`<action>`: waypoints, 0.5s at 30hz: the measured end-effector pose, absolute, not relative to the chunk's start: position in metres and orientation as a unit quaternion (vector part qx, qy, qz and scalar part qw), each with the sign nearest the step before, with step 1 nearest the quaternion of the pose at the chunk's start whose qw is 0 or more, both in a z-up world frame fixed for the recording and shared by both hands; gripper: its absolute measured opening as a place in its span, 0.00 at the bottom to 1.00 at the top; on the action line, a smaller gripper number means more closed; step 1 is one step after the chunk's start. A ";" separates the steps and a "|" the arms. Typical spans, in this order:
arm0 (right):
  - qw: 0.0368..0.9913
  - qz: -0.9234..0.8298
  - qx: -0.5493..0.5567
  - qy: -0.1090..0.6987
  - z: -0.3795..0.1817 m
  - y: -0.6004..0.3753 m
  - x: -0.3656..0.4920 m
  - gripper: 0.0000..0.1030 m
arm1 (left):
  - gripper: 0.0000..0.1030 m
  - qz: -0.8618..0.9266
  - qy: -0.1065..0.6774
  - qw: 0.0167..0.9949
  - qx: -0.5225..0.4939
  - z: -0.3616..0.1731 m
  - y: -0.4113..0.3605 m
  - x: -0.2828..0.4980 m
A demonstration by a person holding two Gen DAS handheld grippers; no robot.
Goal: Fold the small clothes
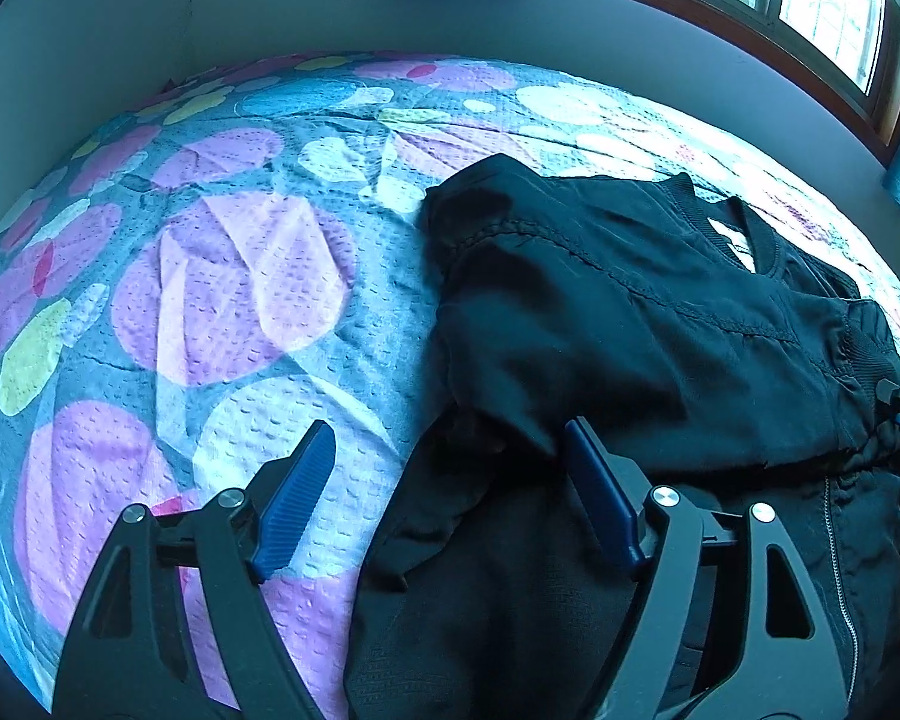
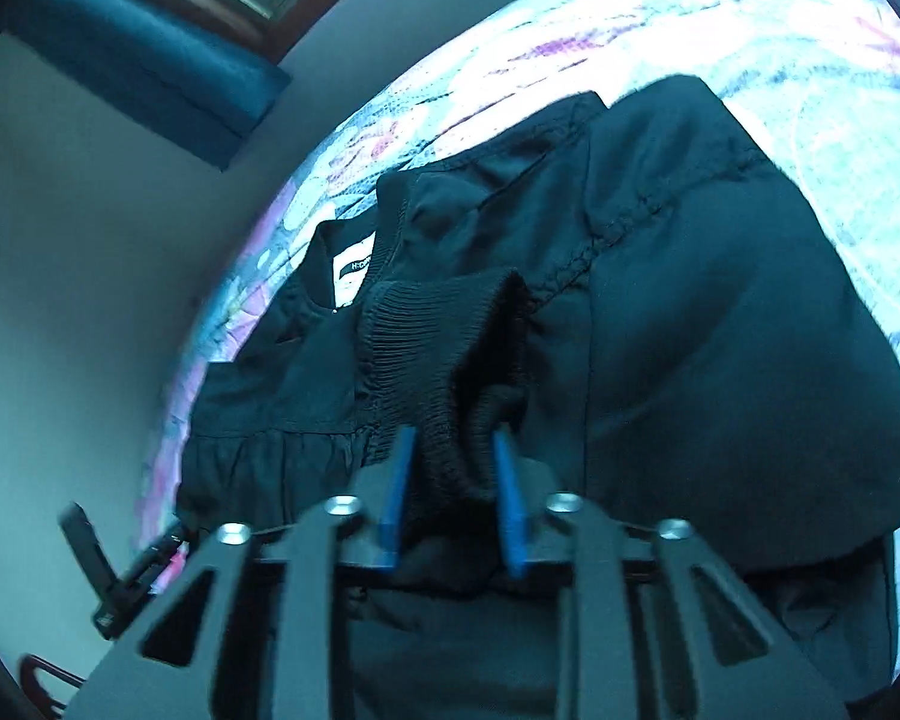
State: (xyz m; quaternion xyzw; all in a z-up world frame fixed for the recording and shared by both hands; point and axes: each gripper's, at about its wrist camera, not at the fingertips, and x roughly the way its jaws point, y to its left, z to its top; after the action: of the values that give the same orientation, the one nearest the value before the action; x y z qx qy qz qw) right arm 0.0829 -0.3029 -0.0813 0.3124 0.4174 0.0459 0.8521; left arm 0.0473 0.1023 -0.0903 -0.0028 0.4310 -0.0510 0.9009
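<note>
While the small black zip-up jacket of thin woven cloth (image 1: 630, 324) lies spread on the bed under its quilted bedspread printed with pink, white and yellow ovals (image 1: 210, 276), it sits toward the window side of that spread, its ribbed collar (image 1: 714, 222) toward the window and its hem toward the person; the long axis runs collar to hem, roughly along the way both tools point; a sleeve is folded across the chest.

Left of the jacket, the left gripper (image 1: 450, 492) hangs with its jaws wide apart, one blue pad (image 1: 294, 498) over bare bedspread and the other (image 1: 600, 498) over the jacket's near side edge; the edge of the cloth lies between the pads, and nothing is pinched; this hand is the nearer to the jacket's unfolded side.

Over the jacket's middle, the right gripper (image 2: 450, 492) has its jaws drawn in on the ribbed knit cuff (image 2: 444, 354) of the folded sleeve; the cuff bunches between the blue pads and stands up from the body of the jacket; the grip looks firm, though motion blur softens it.

Beside the jacket on the window side, the tip of the other tool shows at the frame edge in each view; the wall (image 1: 150, 12) and the wood-framed window (image 1: 810, 6) stand beyond the bed; nothing on the bedspread blocks a fold inward; I judge that the cuff must be laid flat before the left side is brought over.
</note>
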 end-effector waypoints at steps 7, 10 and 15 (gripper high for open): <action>0.874 0.006 0.293 0.388 -0.071 -0.312 0.074 0.14 | 0.79 -0.055 0.440 0.896 -0.003 -0.095 0.102 0.050; 0.849 0.001 0.329 0.413 -0.097 -0.324 0.079 0.14 | 0.80 -0.051 0.445 0.894 -0.008 -0.098 0.104 0.052; 0.846 0.010 0.342 0.408 -0.100 -0.328 0.079 0.14 | 0.82 -0.048 0.454 0.889 -0.019 -0.102 0.108 0.054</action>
State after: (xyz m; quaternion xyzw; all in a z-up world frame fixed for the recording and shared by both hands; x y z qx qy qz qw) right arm 0.0788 -0.3277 -0.0998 0.3419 0.4083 0.0101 0.8463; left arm 0.0542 0.1083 -0.1015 -0.0186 0.4544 -0.0481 0.8893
